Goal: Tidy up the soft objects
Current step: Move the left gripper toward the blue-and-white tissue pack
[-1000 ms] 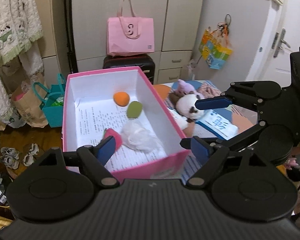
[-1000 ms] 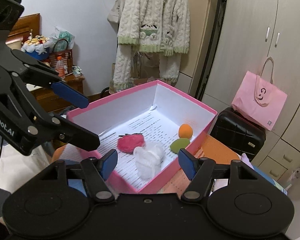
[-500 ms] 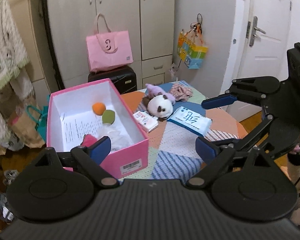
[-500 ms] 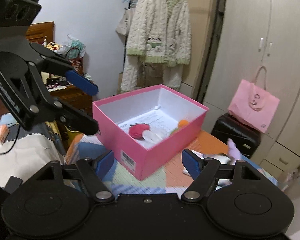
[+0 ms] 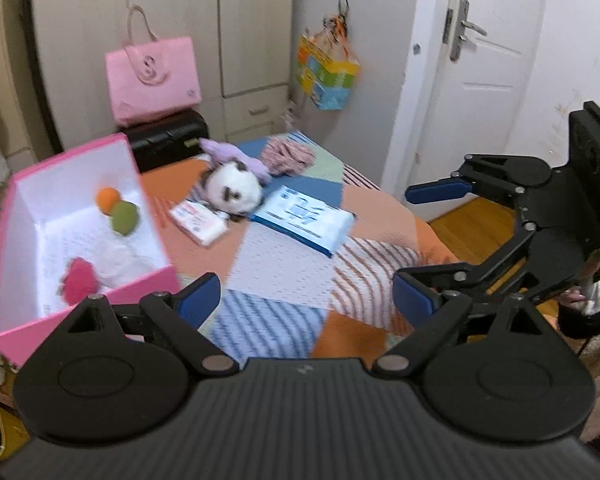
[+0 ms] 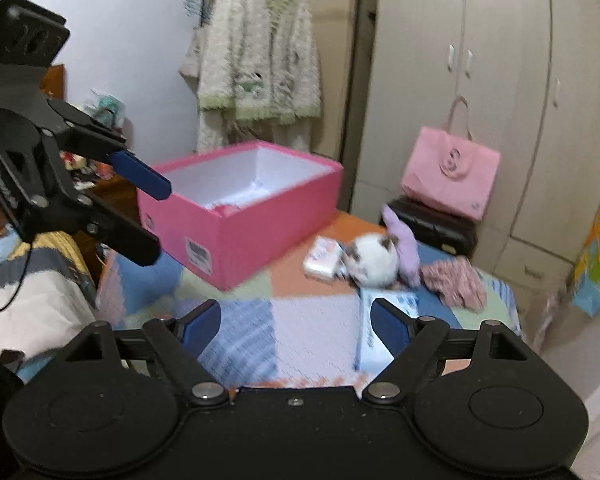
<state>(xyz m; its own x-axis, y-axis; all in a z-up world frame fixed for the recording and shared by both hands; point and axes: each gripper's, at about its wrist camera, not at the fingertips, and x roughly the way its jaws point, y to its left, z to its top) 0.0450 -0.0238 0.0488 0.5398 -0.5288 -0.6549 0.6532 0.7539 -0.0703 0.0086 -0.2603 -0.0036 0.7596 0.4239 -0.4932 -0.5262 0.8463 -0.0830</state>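
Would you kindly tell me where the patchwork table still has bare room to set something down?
The near half of the patchwork table is bare, between the pink box and the wipes pack. It is crowded farther back around the panda plush, tissue packet and pink cloth.

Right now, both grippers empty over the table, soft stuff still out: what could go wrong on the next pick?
1. The panda plush touches the small tissue pack and the blue wipes pack; a wide grab may drag one along.
2. The purple plush lies against the panda, so both could lift together.
3. The pink box sits close to the table edge; a bump from the left gripper could shift it. The right gripper is opening, nothing between its jaws.
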